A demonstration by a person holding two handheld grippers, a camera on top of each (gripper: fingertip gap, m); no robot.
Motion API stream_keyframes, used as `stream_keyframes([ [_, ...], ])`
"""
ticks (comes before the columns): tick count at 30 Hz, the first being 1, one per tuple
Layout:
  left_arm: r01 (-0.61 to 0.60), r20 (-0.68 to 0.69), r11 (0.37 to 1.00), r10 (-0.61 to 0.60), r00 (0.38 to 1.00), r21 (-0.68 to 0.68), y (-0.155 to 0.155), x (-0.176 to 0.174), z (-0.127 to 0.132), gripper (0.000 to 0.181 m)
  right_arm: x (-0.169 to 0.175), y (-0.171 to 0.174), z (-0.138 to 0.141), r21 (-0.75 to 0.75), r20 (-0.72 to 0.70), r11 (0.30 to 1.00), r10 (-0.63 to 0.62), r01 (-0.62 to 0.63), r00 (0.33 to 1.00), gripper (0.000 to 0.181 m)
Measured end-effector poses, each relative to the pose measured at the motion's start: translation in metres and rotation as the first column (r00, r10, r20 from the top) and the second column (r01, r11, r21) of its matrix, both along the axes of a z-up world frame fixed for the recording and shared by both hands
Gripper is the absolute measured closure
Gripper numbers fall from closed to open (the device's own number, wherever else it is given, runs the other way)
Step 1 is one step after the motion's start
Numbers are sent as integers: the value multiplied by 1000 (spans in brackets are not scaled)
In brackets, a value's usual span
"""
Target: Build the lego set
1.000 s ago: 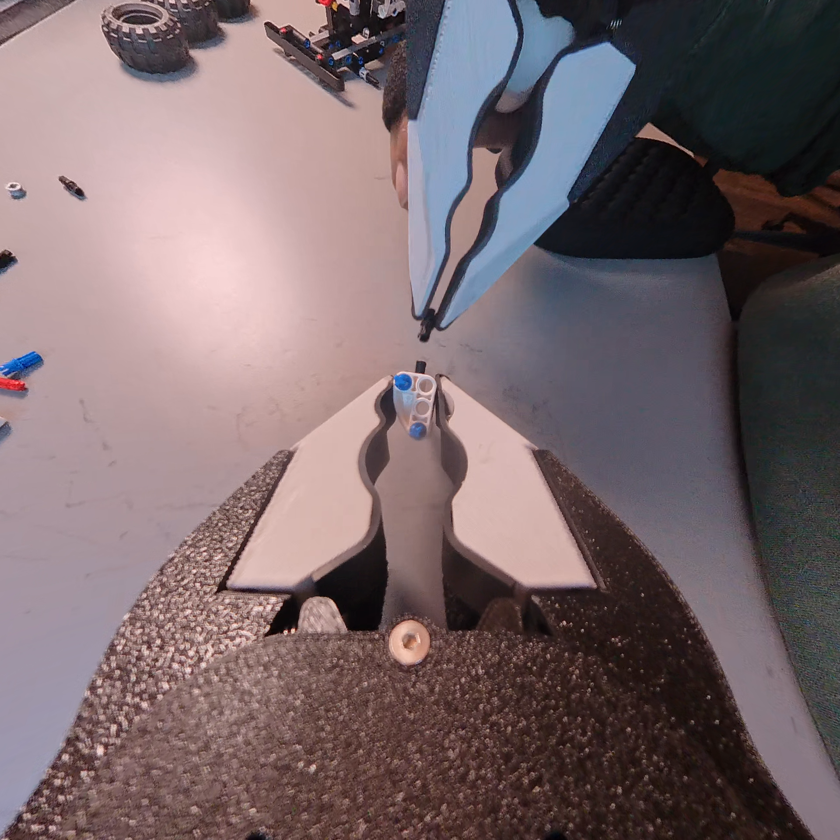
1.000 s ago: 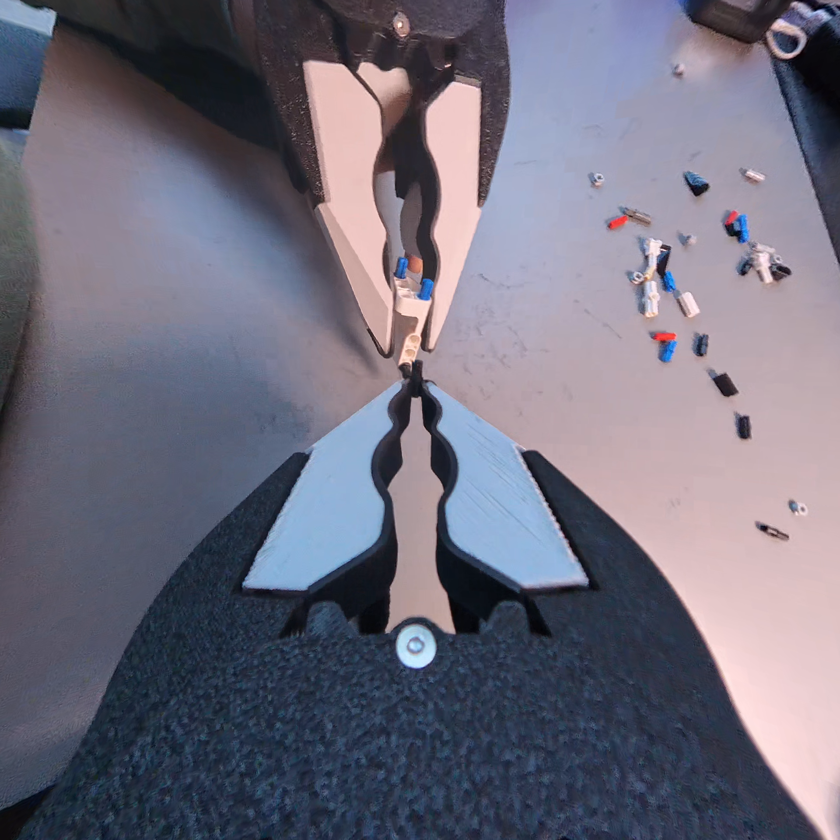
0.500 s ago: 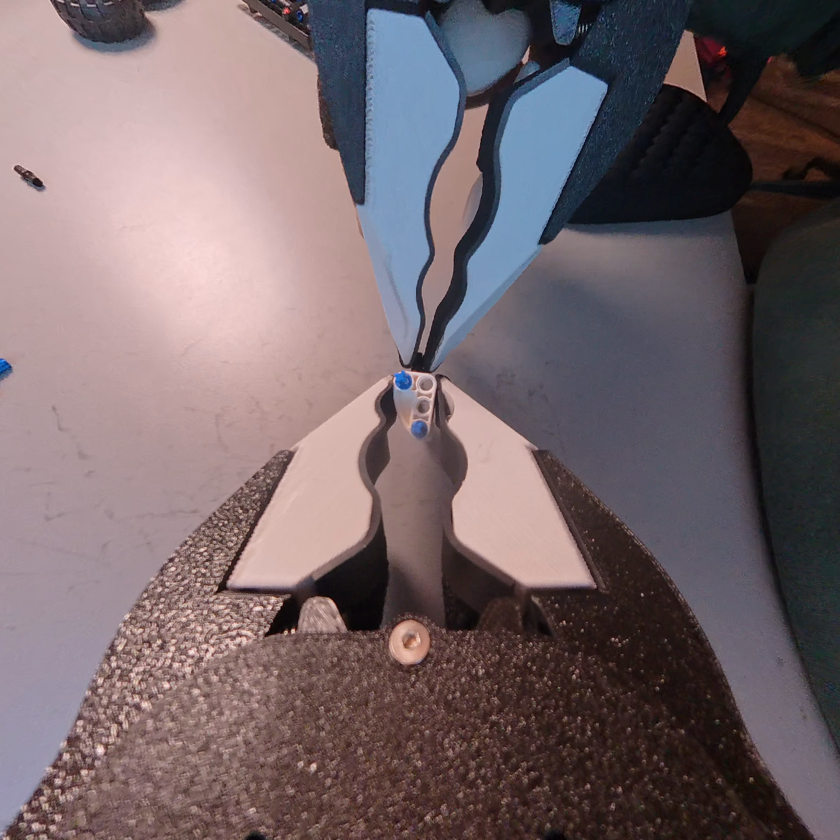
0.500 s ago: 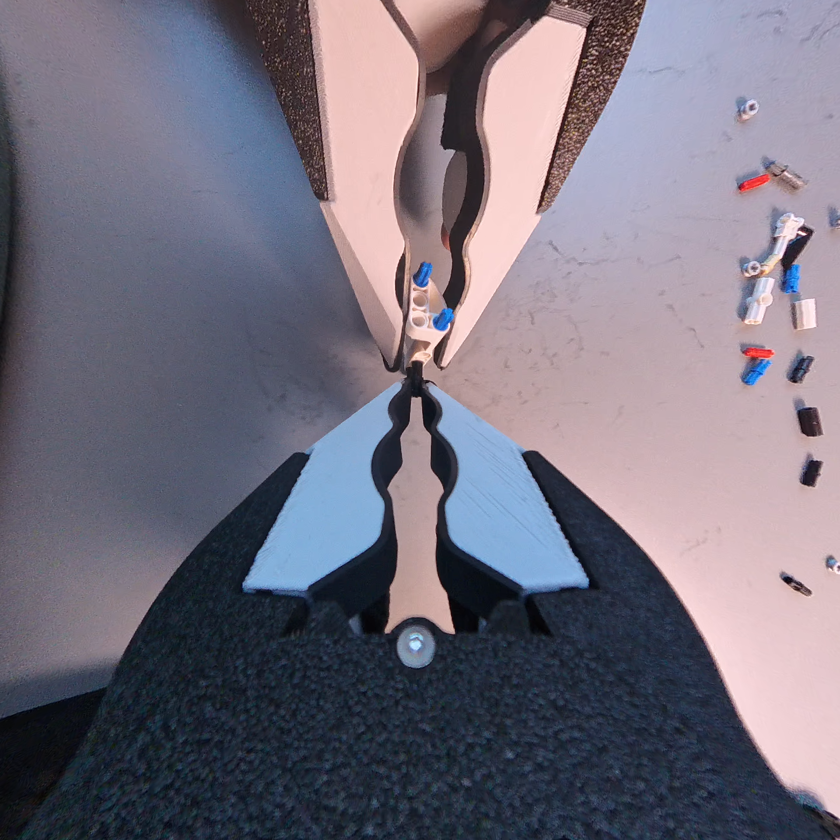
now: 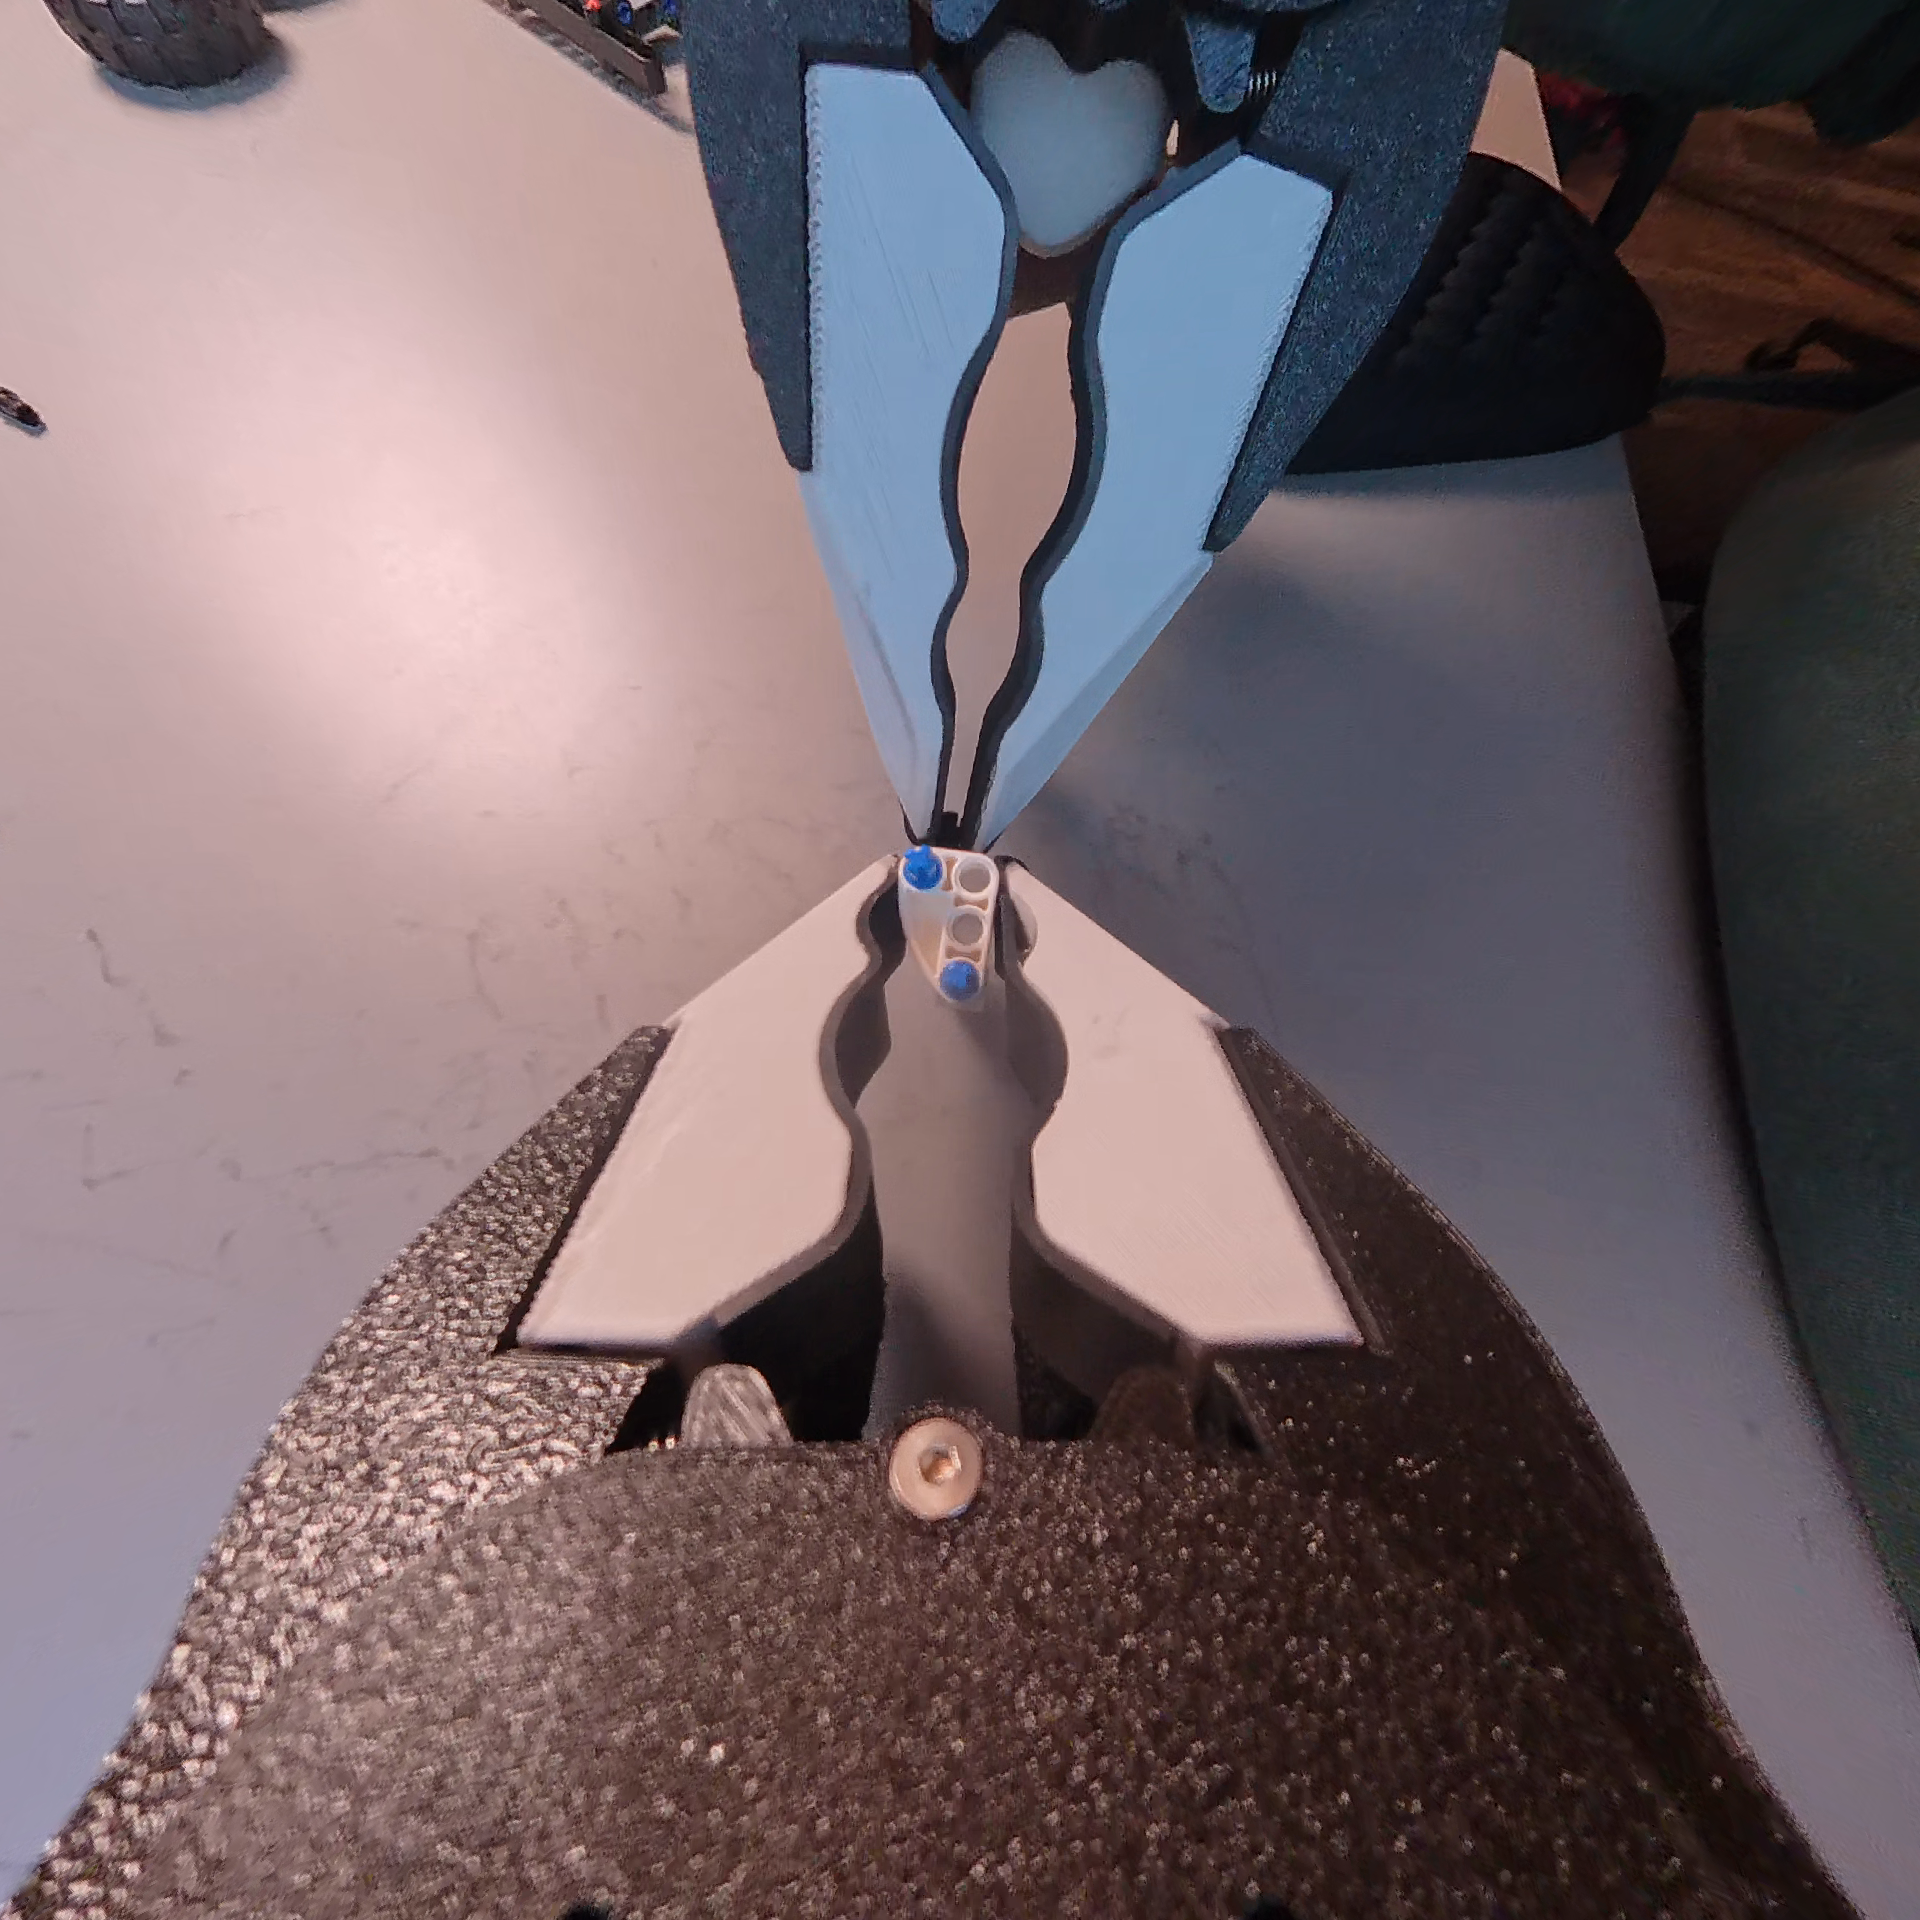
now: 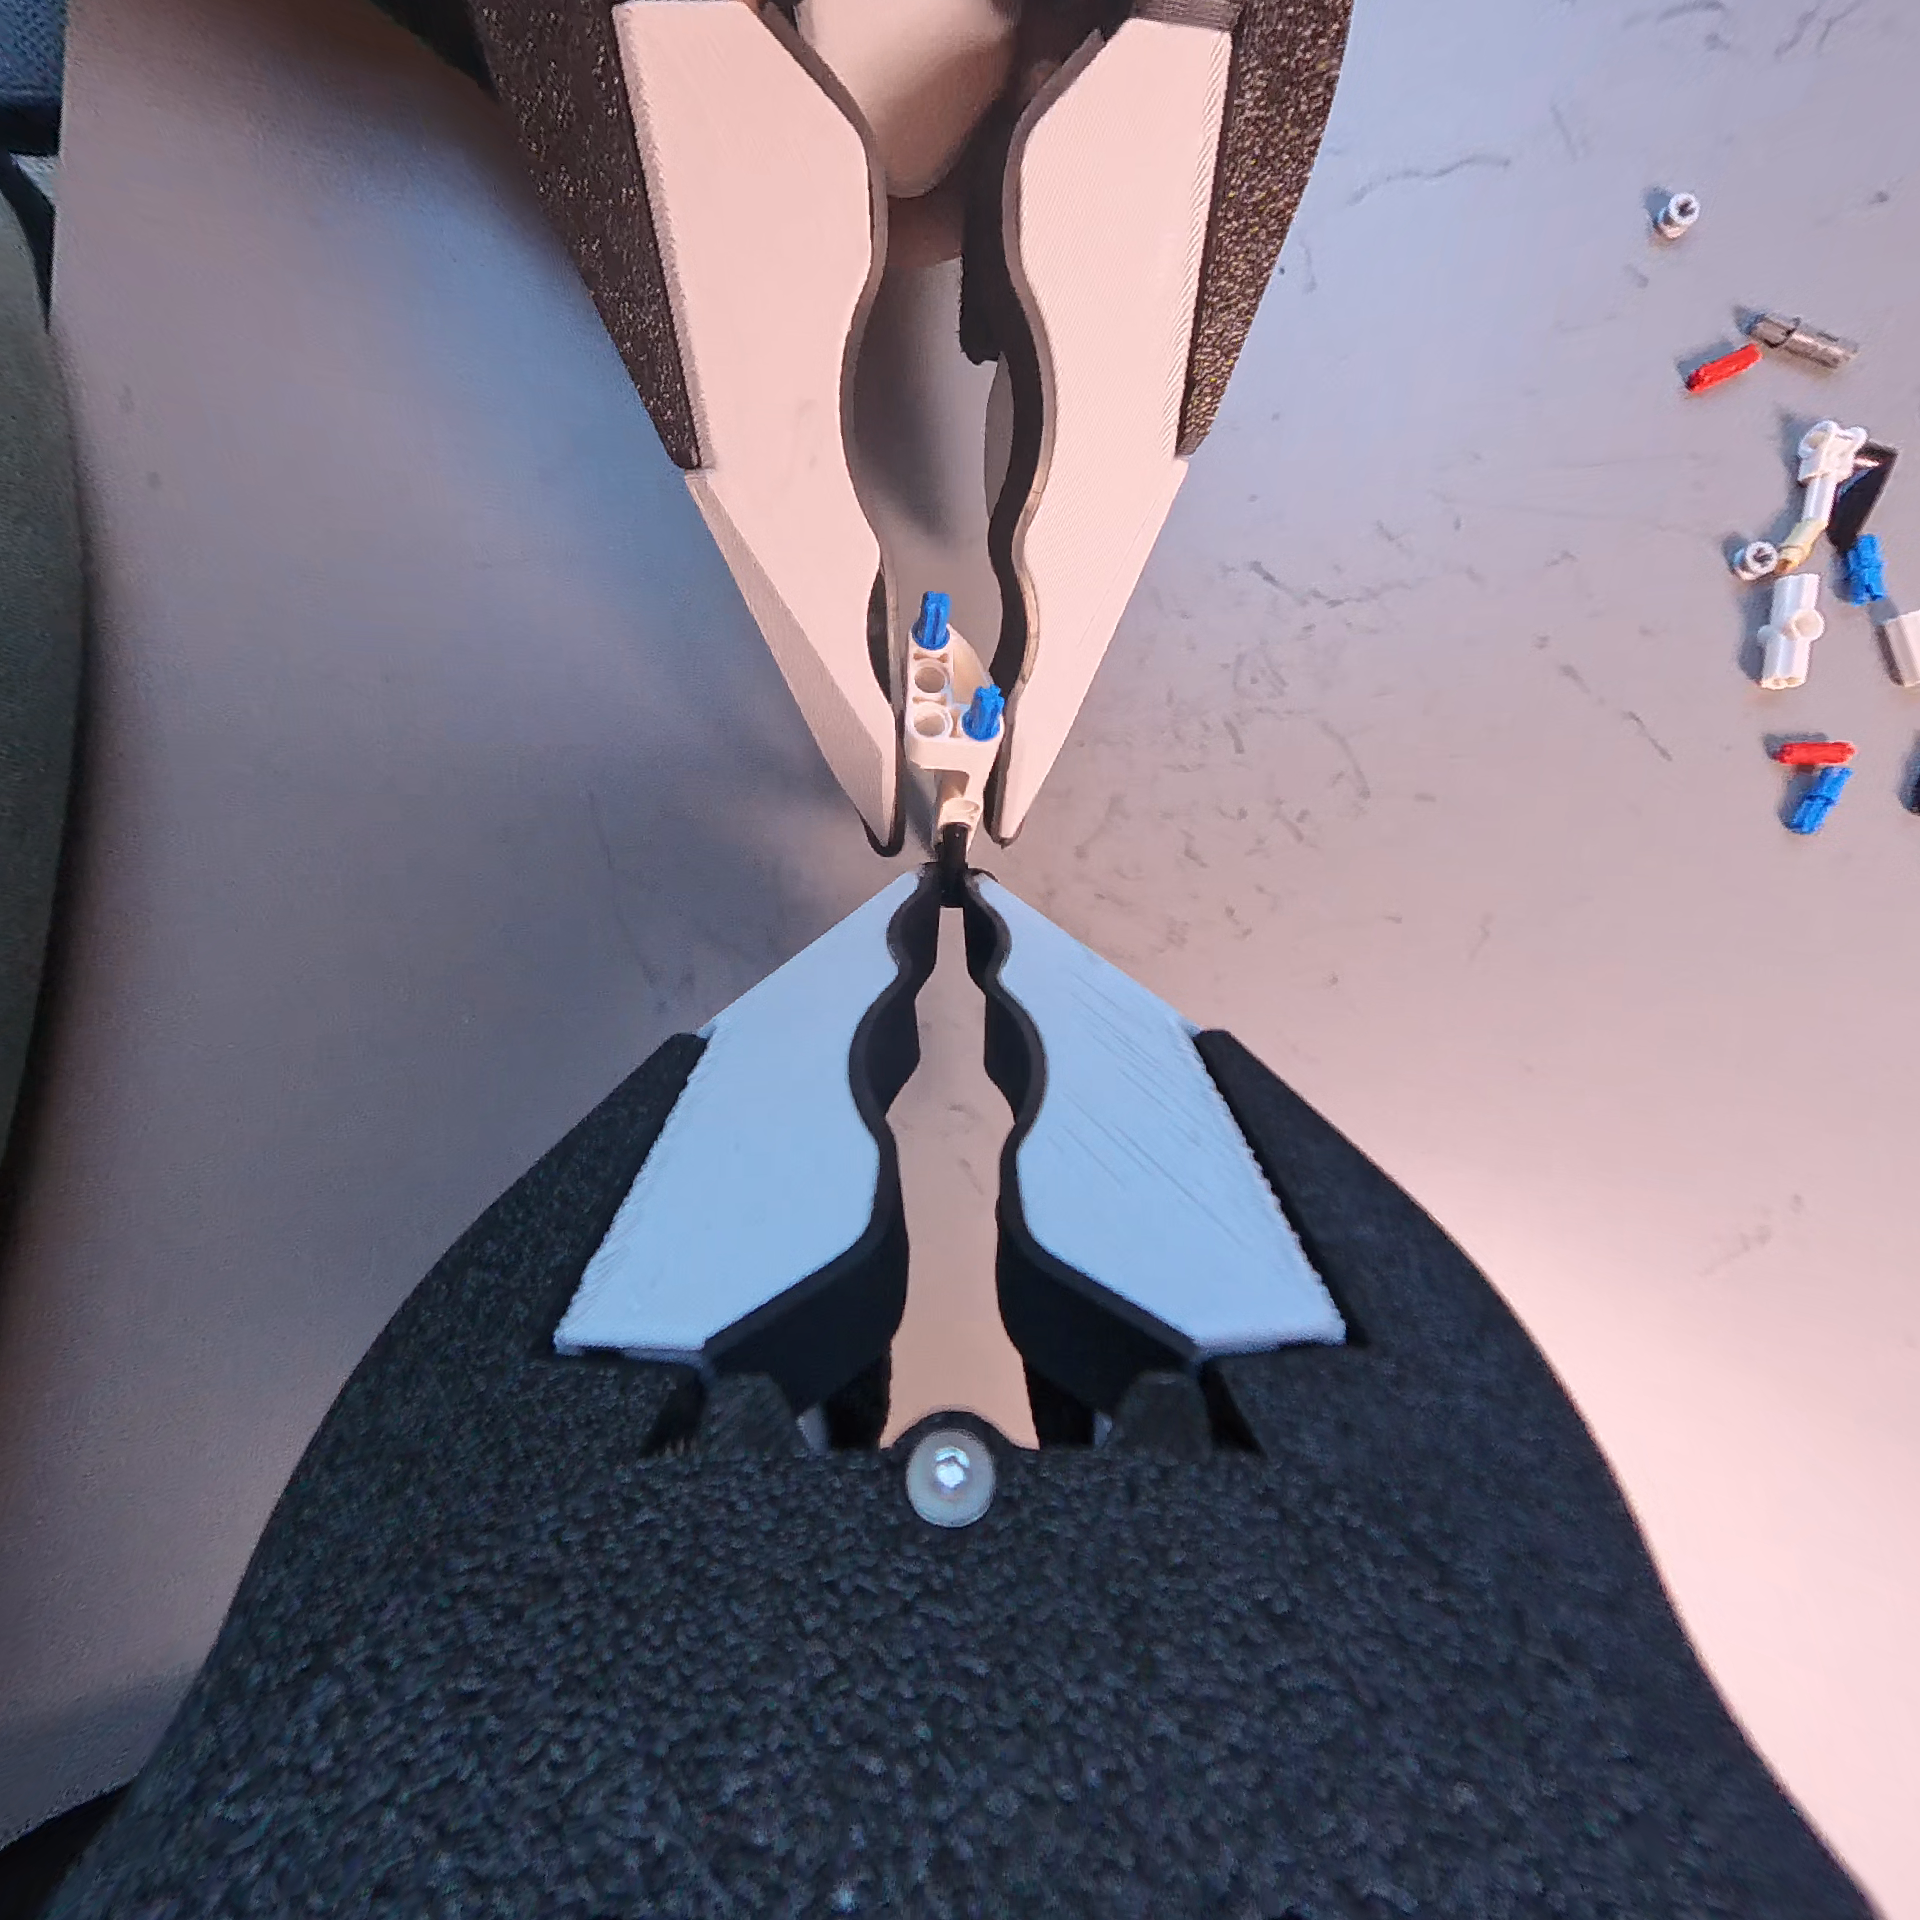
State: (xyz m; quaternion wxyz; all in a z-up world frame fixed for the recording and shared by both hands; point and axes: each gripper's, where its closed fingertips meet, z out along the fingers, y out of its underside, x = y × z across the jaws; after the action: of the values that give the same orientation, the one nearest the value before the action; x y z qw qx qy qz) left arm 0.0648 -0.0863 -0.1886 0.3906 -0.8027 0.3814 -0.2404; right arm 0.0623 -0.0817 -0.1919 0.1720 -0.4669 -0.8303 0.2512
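Note:
My left gripper (image 5: pixel 951 883) is shut on a small white Lego beam (image 5: pixel 954 925) with holes and two blue pins; it also shows in the right wrist view (image 6: pixel 945 698), held by the left gripper (image 6: pixel 940 831) coming from above. My right gripper (image 6: pixel 948 878) is shut on a small black pin (image 6: pixel 952 844), whose tip meets the near end of the white beam. In the left wrist view the right gripper (image 5: pixel 954 831) comes down from the top, tip to tip with mine. Both hover over the grey table (image 5: pixel 364 623).
Loose small Lego parts, white, blue, red and black (image 6: pixel 1813 582), lie on the table at the right of the right wrist view. A black tyre (image 5: pixel 177 42) and part of a black assembly (image 5: pixel 603 42) sit at the far edge. A lone black pin (image 5: pixel 21 410) lies left. A green chair (image 5: pixel 1829 935) stands right.
The two grippers have come together tip to tip. The black pin was apart from the white beam one second ago and now touches its end. Both grips are unchanged.

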Motion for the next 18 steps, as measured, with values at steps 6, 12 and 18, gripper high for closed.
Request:
stream_keyframes([
  [6,28,-138,999,-31,990,-20,-6,-5,-20,167,-1,0,2,38,41,999,35,-37,999,178],
  [12,9,-132,1000,-11,991,-19,-3,-4,-19,168,3,1,1,98,115,992,66,-77,991,178],
  [18,-23,-98,998,17,995,-60,1,-8,-20,167,7,9,0,46,71,998,31,-34,997,178],
])
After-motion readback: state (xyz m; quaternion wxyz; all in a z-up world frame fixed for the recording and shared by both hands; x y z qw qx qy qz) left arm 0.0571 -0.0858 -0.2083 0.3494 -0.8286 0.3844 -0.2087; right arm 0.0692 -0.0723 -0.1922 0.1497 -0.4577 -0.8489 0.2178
